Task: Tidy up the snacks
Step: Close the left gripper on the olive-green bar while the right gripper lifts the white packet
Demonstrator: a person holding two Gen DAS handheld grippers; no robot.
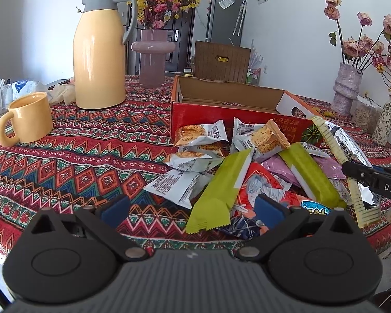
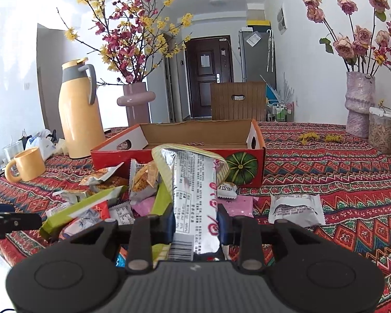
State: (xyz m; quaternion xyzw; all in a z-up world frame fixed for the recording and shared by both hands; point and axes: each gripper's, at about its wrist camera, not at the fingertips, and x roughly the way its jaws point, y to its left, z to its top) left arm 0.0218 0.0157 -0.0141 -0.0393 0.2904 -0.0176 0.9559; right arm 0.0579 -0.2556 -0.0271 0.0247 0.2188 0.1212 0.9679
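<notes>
Your right tool (image 2: 195, 224) is clamped on a silver snack packet (image 2: 193, 195), lifted ahead of it toward the red box (image 2: 169, 156). Your left tool (image 1: 193, 208) stands open above the snack pile (image 1: 221, 161) on the worktop (image 1: 65, 161).

Your left gripper (image 1: 193, 210) and right gripper (image 2: 195, 225) share matte black housings. Each has ribbed grey centre panels, silver pivot pins, blue finger pads (image 1: 269, 210).
</notes>
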